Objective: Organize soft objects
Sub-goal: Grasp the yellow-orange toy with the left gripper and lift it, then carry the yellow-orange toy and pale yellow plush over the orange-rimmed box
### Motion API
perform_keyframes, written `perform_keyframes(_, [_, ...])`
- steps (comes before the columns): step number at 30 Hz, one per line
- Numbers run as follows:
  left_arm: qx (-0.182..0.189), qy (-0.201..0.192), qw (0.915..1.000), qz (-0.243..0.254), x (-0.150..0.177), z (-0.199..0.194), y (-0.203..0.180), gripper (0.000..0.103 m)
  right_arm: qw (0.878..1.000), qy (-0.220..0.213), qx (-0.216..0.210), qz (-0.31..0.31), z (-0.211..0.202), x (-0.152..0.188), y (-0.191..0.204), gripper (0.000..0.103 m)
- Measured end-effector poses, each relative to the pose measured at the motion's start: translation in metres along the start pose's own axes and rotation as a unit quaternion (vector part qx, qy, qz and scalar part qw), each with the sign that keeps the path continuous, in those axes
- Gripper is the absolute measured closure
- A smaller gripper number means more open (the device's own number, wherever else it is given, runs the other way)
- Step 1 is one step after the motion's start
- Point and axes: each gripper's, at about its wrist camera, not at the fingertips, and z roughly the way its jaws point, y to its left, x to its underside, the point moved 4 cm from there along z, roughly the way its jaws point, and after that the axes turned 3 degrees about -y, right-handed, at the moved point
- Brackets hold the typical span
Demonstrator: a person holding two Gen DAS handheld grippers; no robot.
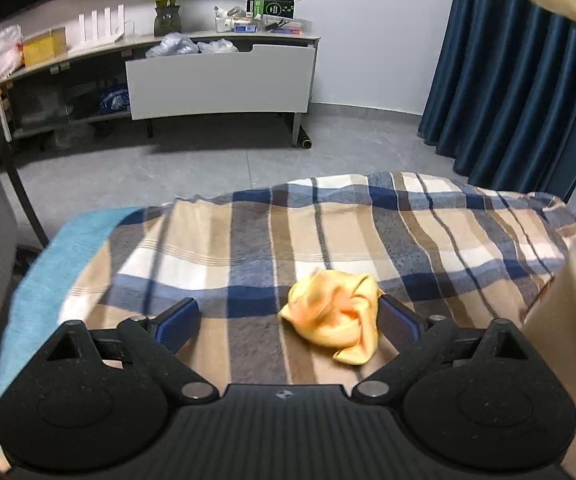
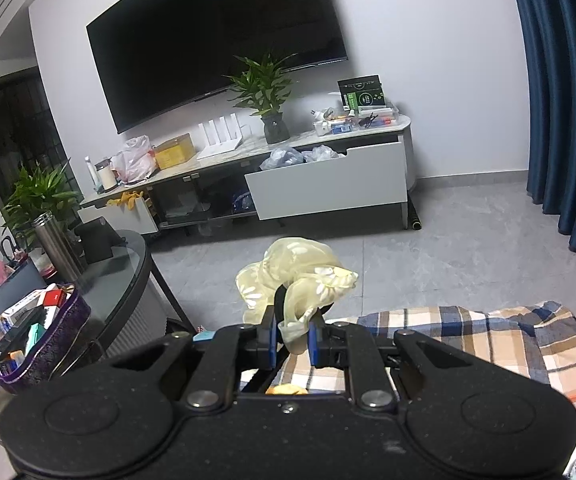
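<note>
1. The crumpled orange cloth (image 1: 337, 316) lies on the plaid blanket (image 1: 248, 240), its long axis running from 11 to 5 o'clock.
2. The left gripper (image 1: 289, 320) hovers low over the blanket, fingers spread wide; the cloth touches its right pad (image 1: 397, 326).
3. The right gripper (image 2: 291, 340) is raised above the blanket's edge, pinching a pale yellow floral cloth (image 2: 291, 276) that bunches toward 12 o'clock.
4. Bare blanket stretches toward 9 o'clock of the orange cloth.

Dark wall TV (image 2: 216, 40), potted plant (image 2: 266, 92), TV cabinet with open drawer (image 2: 327, 188), blue curtain (image 1: 519, 80), glass side table (image 2: 128, 276)
</note>
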Motion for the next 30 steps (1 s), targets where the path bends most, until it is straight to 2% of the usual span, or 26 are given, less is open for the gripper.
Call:
perform_keyframes(1, [0.008, 0.000, 0.9999, -0.010, 0.000, 0.002, 0.001, 0.017, 1.000, 0.000, 0.000, 0.000, -0.001, 0.001, 0.000, 0.085])
perform_keyframes(2, [0.014, -0.003, 0.9997, -0.018, -0.001, 0.000, 0.002, 0.021, 1.000, 0.001, -0.004, 0.003, -0.002, 0.003, -0.001, 0.085])
perform_keyframes(4, [0.028, -0.007, 0.9993, -0.024, -0.003, -0.003, 0.000, 0.049, 1.000, 0.006, -0.005, 0.006, -0.002, 0.006, -0.001, 0.085])
perform_keyframes(5, [0.042, -0.004, 0.9987, -0.029, -0.004, -0.004, -0.001, 0.056, 1.000, 0.006, -0.004, 0.007, -0.002, 0.008, -0.001, 0.085])
perform_keyframes(7, [0.045, -0.004, 0.9985, -0.030, -0.005, -0.009, -0.004, 0.069, 1.000, 0.010, -0.003, 0.012, -0.002, 0.012, -0.002, 0.085])
perform_keyframes(12, [0.035, -0.024, 0.9984, -0.038, -0.008, -0.036, -0.005, 0.072, 1.000, 0.009, 0.002, 0.008, -0.012, 0.019, 0.000, 0.085])
perform_keyframes(17, [0.011, -0.048, 0.9981, -0.036, -0.014, -0.088, -0.004, 0.072, 1.000, 0.008, -0.006, 0.008, -0.028, 0.027, 0.010, 0.085])
perform_keyframes(25, [-0.045, -0.055, 0.9968, -0.035, -0.014, -0.163, -0.004, 0.072, 1.000, 0.010, -0.027, -0.011, -0.057, 0.045, 0.040, 0.085])
perform_keyframes(30, [-0.061, -0.067, 0.9954, -0.032, -0.012, -0.195, -0.007, 0.072, 0.999, 0.013, -0.037, -0.006, -0.076, 0.059, 0.055, 0.085])
